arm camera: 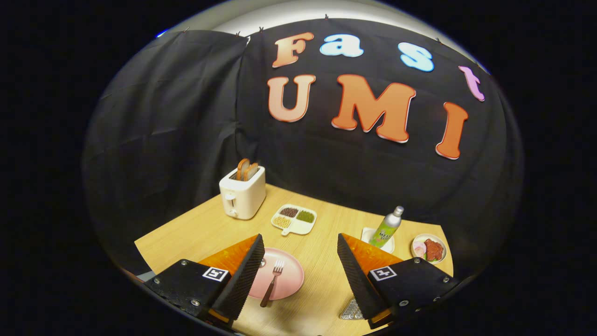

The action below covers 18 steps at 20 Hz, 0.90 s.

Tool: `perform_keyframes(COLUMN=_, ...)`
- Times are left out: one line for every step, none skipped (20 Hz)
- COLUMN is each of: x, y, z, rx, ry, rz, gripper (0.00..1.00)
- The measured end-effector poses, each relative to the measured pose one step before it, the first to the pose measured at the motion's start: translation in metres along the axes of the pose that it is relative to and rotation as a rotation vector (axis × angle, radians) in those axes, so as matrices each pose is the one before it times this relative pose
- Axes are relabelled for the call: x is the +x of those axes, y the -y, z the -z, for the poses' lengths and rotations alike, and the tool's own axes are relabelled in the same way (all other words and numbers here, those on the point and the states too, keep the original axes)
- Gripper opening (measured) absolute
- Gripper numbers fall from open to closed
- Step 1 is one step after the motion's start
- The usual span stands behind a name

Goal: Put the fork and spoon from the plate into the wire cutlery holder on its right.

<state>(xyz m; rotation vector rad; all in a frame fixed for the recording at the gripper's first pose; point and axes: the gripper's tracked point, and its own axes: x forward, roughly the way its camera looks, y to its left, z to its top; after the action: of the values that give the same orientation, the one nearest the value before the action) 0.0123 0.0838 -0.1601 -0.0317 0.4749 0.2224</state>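
Hand-held gripper [298,275] gapes above fork [272,282] (toaster [242,192] beyond).

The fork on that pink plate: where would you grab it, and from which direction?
Probably by the handle. The fork lies flat on the pink plate, tines pointing away toward the wall, and its handle sticks out past the plate's near rim. There it seems to have room around it, so I'd come down from above, closing across the handle. The gripper is open above the table.

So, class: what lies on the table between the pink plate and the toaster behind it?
In the gripper view, bare wooden table separates the pink plate from the toaster. The divided snack tray sits off beside that stretch. The gripper hangs open.
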Motion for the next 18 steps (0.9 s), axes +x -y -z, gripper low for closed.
perform_keyframes(x=0.00516, y=-0.00421, z=0.00968, rx=-0.00041, ry=-0.02835, rz=-0.00473, gripper=0.94)
perform_keyframes(x=0.0039, y=-0.0017, z=0.01033, rx=-0.00452, ry=-0.03823, rz=-0.00272, gripper=0.94)
perform_keyframes(x=0.00458, y=-0.00508, z=0.01046, rx=-0.00444, ry=-0.04272, rz=-0.0127, gripper=0.94)
perform_keyframes(x=0.00647, y=-0.00642, z=0.01378, rx=-0.00606, ry=-0.05323, rz=-0.01666, gripper=0.94)
perform_keyframes(x=0.00631, y=-0.00524, z=0.01237, rx=-0.00373, ry=-0.05644, rz=-0.01813, gripper=0.94)
perform_keyframes(x=0.00708, y=-0.00727, z=0.00982, rx=0.00343, ry=-0.04743, rz=-0.03267, gripper=0.94)
perform_keyframes(x=0.00622, y=-0.00647, z=0.01103, rx=0.0124, ry=-0.05097, rz=-0.02122, gripper=0.94)
perform_keyframes(x=0.00603, y=-0.00503, z=0.00865, rx=0.01671, ry=-0.03858, rz=-0.01225, gripper=0.9)
perform_keyframes(x=0.00582, y=-0.00435, z=0.00801, rx=0.01162, ry=-0.03876, rz=-0.00852, gripper=0.89)
perform_keyframes(x=0.01138, y=-0.00364, z=0.00848, rx=0.00862, ry=-0.03863, rz=-0.00666, gripper=0.87)
perform_keyframes(x=0.00832, y=-0.00075, z=0.00752, rx=0.00014, ry=-0.0421, rz=0.00299, gripper=0.86)
perform_keyframes(x=0.0069, y=-0.0016, z=0.00864, rx=-0.00034, ry=-0.03908, rz=0.00547, gripper=0.85)
perform_keyframes(x=0.00643, y=-0.00074, z=0.00559, rx=0.00273, ry=-0.03593, rz=0.0043, gripper=0.85)
perform_keyframes(x=0.00683, y=-0.00252, z=0.00571, rx=0.00479, ry=-0.03125, rz=-0.00414, gripper=0.83)
perform_keyframes(x=0.00659, y=-0.00393, z=0.00341, rx=0.00774, ry=-0.02618, rz=-0.01308, gripper=0.82)
perform_keyframes(x=0.00801, y=-0.00198, z=0.00328, rx=0.00807, ry=-0.0245, rz=-0.00453, gripper=0.77)
perform_keyframes(x=0.00501, y=0.00222, z=0.00328, rx=0.0011, ry=-0.03036, rz=0.01259, gripper=0.75)
perform_keyframes(x=0.0065, y=0.00202, z=0.00266, rx=-0.00299, ry=-0.02325, rz=0.01429, gripper=0.72)
